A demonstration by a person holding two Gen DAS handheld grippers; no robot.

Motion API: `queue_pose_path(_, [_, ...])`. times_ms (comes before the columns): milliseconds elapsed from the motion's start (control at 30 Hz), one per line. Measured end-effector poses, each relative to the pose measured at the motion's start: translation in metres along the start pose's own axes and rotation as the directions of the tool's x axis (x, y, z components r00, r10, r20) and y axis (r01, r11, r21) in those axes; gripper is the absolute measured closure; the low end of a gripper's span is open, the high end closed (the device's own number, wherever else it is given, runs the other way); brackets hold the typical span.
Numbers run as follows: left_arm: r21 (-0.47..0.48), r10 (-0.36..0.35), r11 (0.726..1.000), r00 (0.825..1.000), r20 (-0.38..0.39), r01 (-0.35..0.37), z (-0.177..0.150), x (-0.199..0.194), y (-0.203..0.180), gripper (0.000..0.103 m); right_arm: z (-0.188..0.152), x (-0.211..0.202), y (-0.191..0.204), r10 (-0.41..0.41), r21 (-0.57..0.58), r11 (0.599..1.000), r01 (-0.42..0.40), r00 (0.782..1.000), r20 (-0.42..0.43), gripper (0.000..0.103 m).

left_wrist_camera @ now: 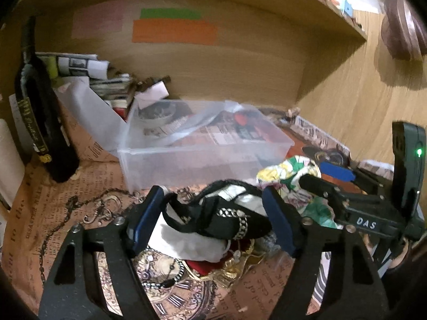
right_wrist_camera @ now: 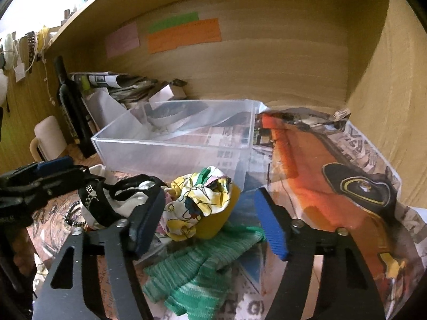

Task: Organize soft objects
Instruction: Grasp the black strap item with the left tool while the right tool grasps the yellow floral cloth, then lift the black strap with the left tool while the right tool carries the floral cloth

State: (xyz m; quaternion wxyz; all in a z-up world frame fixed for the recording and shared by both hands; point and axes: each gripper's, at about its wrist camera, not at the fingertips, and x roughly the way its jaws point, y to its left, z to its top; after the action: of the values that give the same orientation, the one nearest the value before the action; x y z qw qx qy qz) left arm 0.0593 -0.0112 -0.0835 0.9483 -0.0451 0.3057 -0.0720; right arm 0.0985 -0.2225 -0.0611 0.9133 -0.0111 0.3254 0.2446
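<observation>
A pile of soft things lies in front of a clear plastic box point(left_wrist_camera: 202, 157). My left gripper point(left_wrist_camera: 213, 221) is open, its blue pads on either side of a black strappy item with a silver chain point(left_wrist_camera: 229, 218) that lies on white cloth point(left_wrist_camera: 186, 242). My right gripper point(right_wrist_camera: 210, 224) is open around a floral yellow and white cloth point(right_wrist_camera: 197, 202) that sits on a green knitted cloth point(right_wrist_camera: 197, 269). The floral cloth also shows in the left wrist view point(left_wrist_camera: 288, 170), next to the right gripper point(left_wrist_camera: 333, 176). The box point(right_wrist_camera: 173, 146) shows in the right wrist view too.
A dark wine bottle point(left_wrist_camera: 40, 117) stands at the left, with newspapers point(left_wrist_camera: 80, 66) stacked behind it. Printed paper point(left_wrist_camera: 40, 213) covers the shelf floor; an orange car poster point(right_wrist_camera: 333, 173) lies at right. A white mug point(right_wrist_camera: 48, 138) stands left. Wooden walls enclose the shelf.
</observation>
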Motion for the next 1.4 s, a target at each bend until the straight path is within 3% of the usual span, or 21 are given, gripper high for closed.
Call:
queue_pose_path(100, [-0.001,-0.002,1.0,0.999,-0.033,0.002,-0.005,0.008,0.0,0.029,-0.002,0.006,0.0,0.013,0.003,1.0,-0.013,1.0,-0.024,0.043])
queue_pose_path(333, [-0.006,0.0,1.0,0.997,-0.077,-0.001,-0.012,0.024,0.003,0.03,-0.006,0.017,0.001,0.052,0.012,0.999,-0.051,0.996,-0.076,0.062])
queue_pose_path(433, [-0.005,0.003,1.0,0.997,-0.078,-0.003,-0.012,0.027,0.002,0.036,-0.007,0.019,0.001,0.057,0.016,0.998,-0.056,0.995,-0.076,0.069])
queue_pose_path(633, [-0.014,-0.005,1.0,0.998,-0.067,0.004,-0.011,0.024,0.002,0.059,-0.006,0.016,0.0,0.05,0.014,0.999,-0.049,0.997,-0.058,0.084])
queue_pose_path(1000, [-0.004,0.005,1.0,1.0,-0.029,-0.005,-0.004,0.005,0.002,0.073,0.002,0.005,-0.005,0.039,0.025,0.999,-0.039,0.999,-0.008,0.089])
queue_pose_path(1400, [-0.018,0.015,1.0,0.999,0.046,-0.014,0.019,-0.01,0.01,0.076,0.022,-0.012,0.003,0.04,0.002,0.999,-0.041,0.996,0.078,0.09])
